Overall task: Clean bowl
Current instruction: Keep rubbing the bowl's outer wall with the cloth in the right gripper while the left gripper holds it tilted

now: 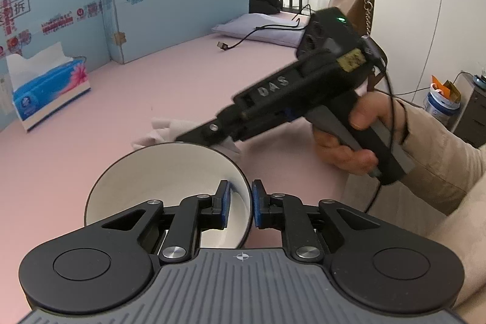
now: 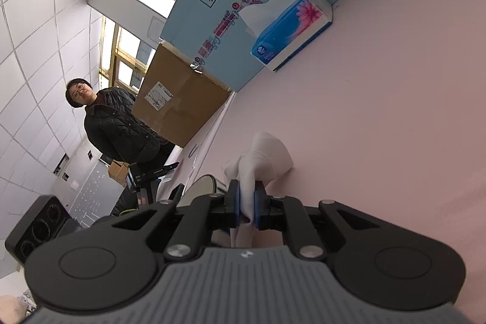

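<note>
A bowl (image 1: 170, 175), white inside and dark outside, is tilted above the pink table. My left gripper (image 1: 240, 204) is shut on its right rim, one pad inside and one outside. My right gripper (image 2: 247, 202) is shut on a crumpled white tissue (image 2: 261, 157). In the left wrist view the right gripper (image 1: 194, 137) reaches in from the right and holds the tissue (image 1: 158, 131) just behind the bowl's far rim. A sliver of the bowl (image 2: 202, 185) shows left of the right gripper's fingers.
A blue tissue box (image 1: 50, 93) stands at the table's far left, against a light blue cardboard partition (image 1: 170, 2). A cable with a plug (image 1: 224, 46) and a folded cloth (image 1: 261, 28) lie at the far right. A bystander (image 2: 112, 123) stands beyond the table's edge.
</note>
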Demonstrator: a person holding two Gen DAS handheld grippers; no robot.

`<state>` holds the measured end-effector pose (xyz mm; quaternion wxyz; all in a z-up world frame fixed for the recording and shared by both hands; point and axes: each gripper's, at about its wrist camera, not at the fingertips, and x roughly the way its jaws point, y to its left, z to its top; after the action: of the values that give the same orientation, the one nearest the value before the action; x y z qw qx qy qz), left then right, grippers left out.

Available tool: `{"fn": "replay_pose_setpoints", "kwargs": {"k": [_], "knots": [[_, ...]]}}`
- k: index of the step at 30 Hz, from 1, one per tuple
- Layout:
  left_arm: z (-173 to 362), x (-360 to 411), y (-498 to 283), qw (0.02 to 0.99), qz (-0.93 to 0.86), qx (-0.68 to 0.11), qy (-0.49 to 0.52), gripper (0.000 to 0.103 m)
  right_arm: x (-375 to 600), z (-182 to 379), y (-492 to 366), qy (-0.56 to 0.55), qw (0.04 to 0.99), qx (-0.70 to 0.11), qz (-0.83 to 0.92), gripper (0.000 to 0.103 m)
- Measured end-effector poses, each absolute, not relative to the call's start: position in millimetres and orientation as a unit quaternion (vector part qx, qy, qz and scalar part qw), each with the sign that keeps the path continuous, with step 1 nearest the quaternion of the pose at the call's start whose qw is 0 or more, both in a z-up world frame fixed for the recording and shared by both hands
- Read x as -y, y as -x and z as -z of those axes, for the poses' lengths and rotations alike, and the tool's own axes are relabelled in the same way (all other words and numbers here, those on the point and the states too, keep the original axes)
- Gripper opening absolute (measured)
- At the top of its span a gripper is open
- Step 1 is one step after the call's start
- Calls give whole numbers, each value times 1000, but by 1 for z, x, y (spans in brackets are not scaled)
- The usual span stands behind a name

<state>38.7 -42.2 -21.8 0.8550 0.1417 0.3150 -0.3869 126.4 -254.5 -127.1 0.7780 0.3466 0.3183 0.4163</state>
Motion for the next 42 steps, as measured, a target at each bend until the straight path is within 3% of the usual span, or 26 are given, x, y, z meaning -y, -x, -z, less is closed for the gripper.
{"fn": "replay_pose_setpoints", "kwargs": {"k": [4, 11, 23, 42], "knots": [[21, 49, -49, 852, 391, -317, -144, 24, 258, 128, -117, -350, 778, -314, -417, 11], [20, 39, -39, 839, 409, -322, -156, 12, 265, 130, -100, -357, 777, -306, -419, 11], [21, 28, -25, 852, 389, -312, -159, 16, 274, 130, -84, -373, 770, -295, -425, 11], [21, 30, -27, 849, 392, -317, -160, 17, 242, 122, -152, -366, 755, -333, -431, 12]]}}
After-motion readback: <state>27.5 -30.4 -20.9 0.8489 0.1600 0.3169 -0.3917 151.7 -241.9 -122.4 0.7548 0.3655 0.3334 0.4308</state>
